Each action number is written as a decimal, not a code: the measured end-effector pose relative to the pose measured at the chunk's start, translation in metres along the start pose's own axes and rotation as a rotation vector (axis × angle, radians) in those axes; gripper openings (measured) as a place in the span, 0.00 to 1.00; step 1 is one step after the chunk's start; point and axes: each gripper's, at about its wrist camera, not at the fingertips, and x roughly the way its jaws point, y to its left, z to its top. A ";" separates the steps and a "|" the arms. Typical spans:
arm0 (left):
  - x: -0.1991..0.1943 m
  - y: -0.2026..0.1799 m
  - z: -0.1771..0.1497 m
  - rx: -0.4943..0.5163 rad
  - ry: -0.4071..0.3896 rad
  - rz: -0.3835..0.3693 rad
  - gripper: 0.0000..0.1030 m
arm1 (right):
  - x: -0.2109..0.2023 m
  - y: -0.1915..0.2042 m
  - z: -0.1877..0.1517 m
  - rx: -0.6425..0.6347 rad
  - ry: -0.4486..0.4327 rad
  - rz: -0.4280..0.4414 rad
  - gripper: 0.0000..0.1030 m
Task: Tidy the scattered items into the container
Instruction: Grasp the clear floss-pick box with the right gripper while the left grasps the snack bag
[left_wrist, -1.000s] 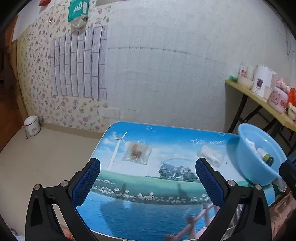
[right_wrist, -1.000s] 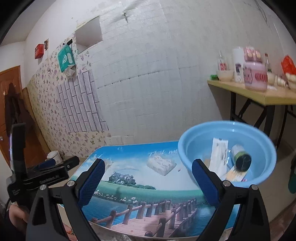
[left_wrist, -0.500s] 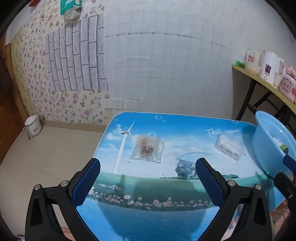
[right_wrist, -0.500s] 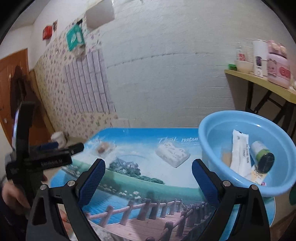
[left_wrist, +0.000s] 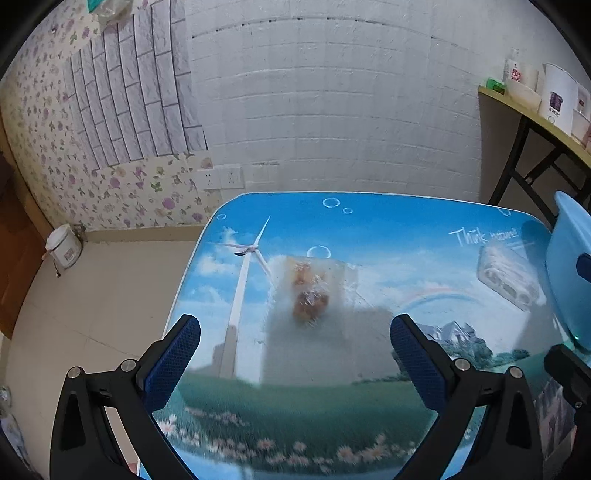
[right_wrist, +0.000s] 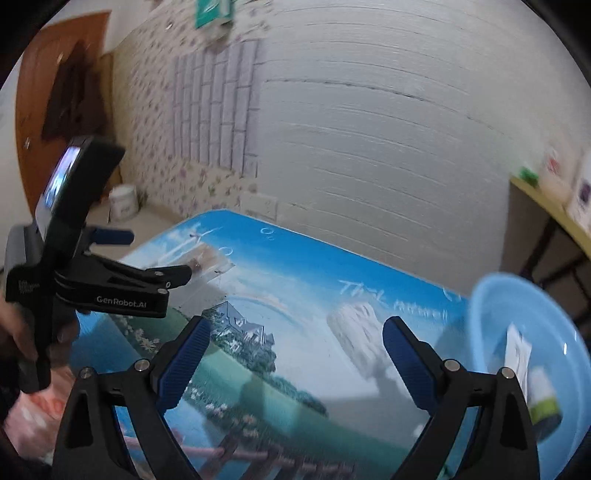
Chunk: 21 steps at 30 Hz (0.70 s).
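1. On the table, whose top was printed with a blue sky, a wind turbine and a green meadow, a clear plastic bag lay flat with a brown, lumpy snack showing through its middle.
2. Near the right edge lay a second clear packet, holding pale white rounded pieces, tilted and just beside the blue basin.
3. The basin was a light blue plastic bowl; inside it lay a white sachet and a small green-labelled bottle on its side.
4. The left gripper hung over the table with its blue-padded jaws spread wide, the snack bag just beyond them and nothing between the pads.
5. The right gripper likewise had its jaws wide apart and empty, with the white packet just past its right finger.
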 end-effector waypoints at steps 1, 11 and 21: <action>0.004 0.002 0.001 -0.004 0.008 -0.005 1.00 | 0.006 0.001 0.003 -0.012 0.016 -0.003 0.93; 0.033 0.003 0.012 -0.020 0.076 -0.022 1.00 | 0.058 -0.013 0.020 0.051 0.133 -0.111 0.93; 0.046 0.005 0.005 -0.061 0.102 -0.057 1.00 | 0.079 -0.005 0.017 0.300 0.242 -0.446 0.92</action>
